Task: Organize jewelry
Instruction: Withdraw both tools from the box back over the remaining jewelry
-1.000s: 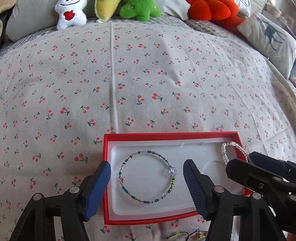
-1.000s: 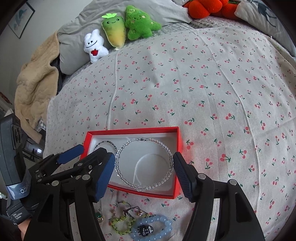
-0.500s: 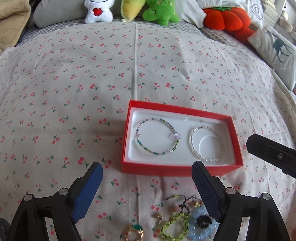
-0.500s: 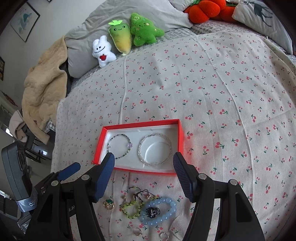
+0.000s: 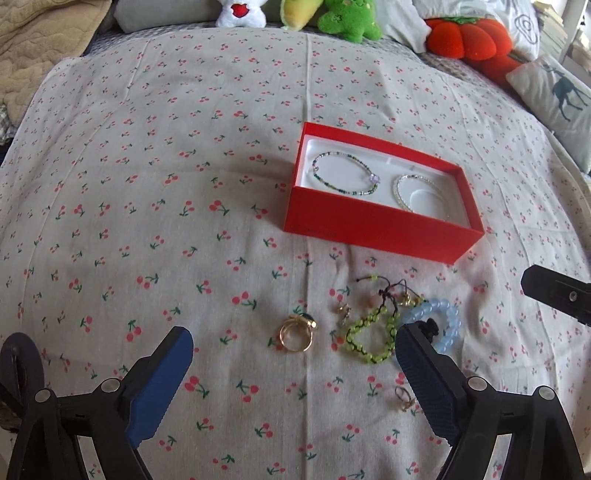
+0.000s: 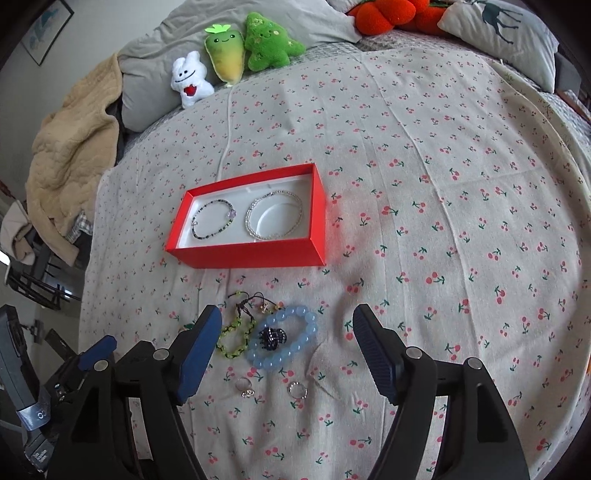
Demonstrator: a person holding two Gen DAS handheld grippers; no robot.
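Both the left gripper [image 5: 293,363] and right gripper [image 6: 284,345] hover with jaws released above loose bracelets [image 6: 282,341] near the red box [image 6: 251,254] on the bed [image 6: 443,184].

**A home bedroom**

The surface is a bed [image 6: 443,166] under a cherry-print sheet. Plush toys [image 6: 225,66] sit in a row against a grey pillow [image 6: 155,74] at its head, beside a deer-print cushion [image 6: 498,33]. A beige quilt [image 6: 70,147] is heaped at the side, and a framed picture [image 6: 46,31] hangs on the wall.
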